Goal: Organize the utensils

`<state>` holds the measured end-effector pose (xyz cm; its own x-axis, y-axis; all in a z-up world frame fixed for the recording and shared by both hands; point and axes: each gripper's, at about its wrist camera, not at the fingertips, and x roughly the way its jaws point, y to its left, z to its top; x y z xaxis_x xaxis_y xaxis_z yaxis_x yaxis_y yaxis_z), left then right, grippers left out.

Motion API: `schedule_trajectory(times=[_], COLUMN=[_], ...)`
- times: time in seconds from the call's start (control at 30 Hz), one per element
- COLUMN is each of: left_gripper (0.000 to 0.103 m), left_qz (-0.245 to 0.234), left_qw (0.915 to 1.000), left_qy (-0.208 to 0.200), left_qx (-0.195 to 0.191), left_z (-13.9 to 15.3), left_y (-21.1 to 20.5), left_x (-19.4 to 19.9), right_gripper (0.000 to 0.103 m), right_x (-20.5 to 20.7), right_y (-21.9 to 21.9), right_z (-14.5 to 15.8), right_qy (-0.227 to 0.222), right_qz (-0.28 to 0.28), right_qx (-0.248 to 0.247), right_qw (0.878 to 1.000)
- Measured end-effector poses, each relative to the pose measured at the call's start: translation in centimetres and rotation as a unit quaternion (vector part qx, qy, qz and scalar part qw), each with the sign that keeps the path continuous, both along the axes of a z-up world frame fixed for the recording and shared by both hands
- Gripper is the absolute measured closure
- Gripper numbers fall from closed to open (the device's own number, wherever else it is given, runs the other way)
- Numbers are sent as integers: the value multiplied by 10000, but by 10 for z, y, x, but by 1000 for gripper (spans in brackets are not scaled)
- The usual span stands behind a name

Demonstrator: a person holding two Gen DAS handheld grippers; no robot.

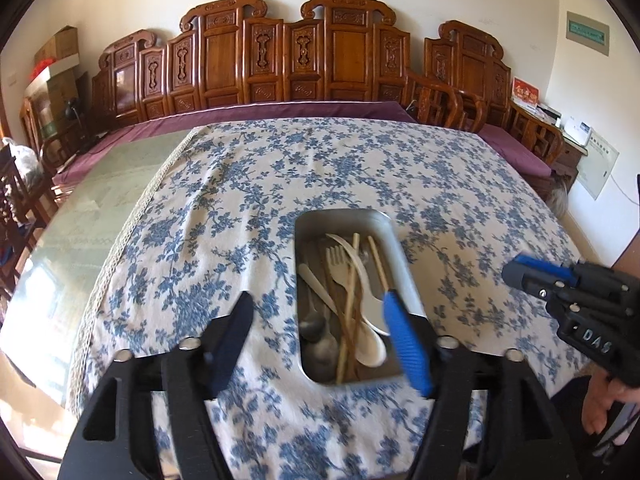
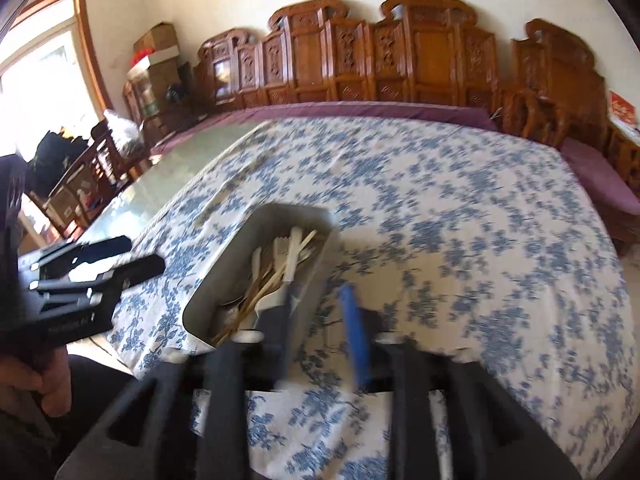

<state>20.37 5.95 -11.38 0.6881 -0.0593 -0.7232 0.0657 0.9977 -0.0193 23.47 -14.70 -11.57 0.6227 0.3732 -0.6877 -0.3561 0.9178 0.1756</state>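
Observation:
A metal tray lies on the blue floral tablecloth and holds several utensils: a white spoon, a cream fork, chopsticks and dark metal spoons. My left gripper is open and empty, its fingers straddling the tray's near left side from above. My right gripper is open and empty at the tray's near right corner; it also shows in the left wrist view to the right of the tray. The left gripper shows in the right wrist view.
The tablecloth covers most of a glass-topped table, bare glass at left. Carved wooden benches with purple cushions run along the far and right sides. Boxes are stacked at the far left.

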Motion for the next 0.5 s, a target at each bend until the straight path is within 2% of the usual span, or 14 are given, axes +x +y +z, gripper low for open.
schedule_trajectory(times=[0.1, 0.13, 0.2, 0.4, 0.5], left_gripper=[18, 16, 11, 8, 8], left_qz=[-39, -50, -71, -96, -88], left_qw=[10000, 10000, 9999, 9995, 9989], left_qy=[-31, -45, -67, -252, -430], left_qx=[26, 45, 43, 162, 189], left_z=[7, 9, 14, 36, 53], left_y=[-11, -15, -21, -38, -45], left_x=[-13, -18, -24, -45, -58], right_gripper=[44, 41, 25, 7, 3], right_x=[-15, -20, -31, -66, -82], right_y=[-15, -19, -27, -46, -53], right_z=[13, 17, 26, 54, 70], right_qy=[-181, -229, -365, -785, -977], right_qz=[-154, -201, -338, -559, -666], right_qx=[22, 3, -40, -49, 15], right_qw=[9997, 9995, 9988, 9953, 9930])
